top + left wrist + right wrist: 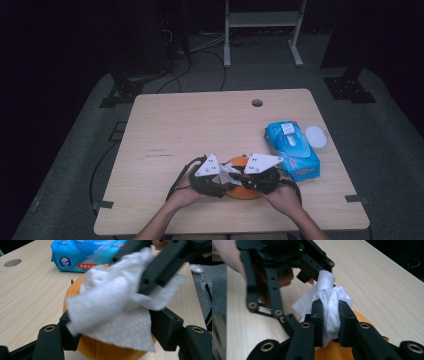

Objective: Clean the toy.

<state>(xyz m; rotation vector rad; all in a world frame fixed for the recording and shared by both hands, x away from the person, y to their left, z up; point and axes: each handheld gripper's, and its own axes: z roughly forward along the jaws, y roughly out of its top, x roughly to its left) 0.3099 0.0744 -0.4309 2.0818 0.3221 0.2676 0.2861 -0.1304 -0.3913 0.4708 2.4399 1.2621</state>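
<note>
Here, crumpled white wipe (329, 302) pinched in right gripper (330, 315) fingers, left gripper (112, 322) fingers clasping orange ball (75, 290).

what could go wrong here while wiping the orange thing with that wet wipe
1. The right hand-held gripper pinches only a bunched part of the white wipe; it may slip out or tear when dragged.
2. The left hand-held gripper straddles the round orange object, with the wipe draped over it; the object might roll or slide free.
3. Both grippers crowd together, so they might knock into each other.
</note>
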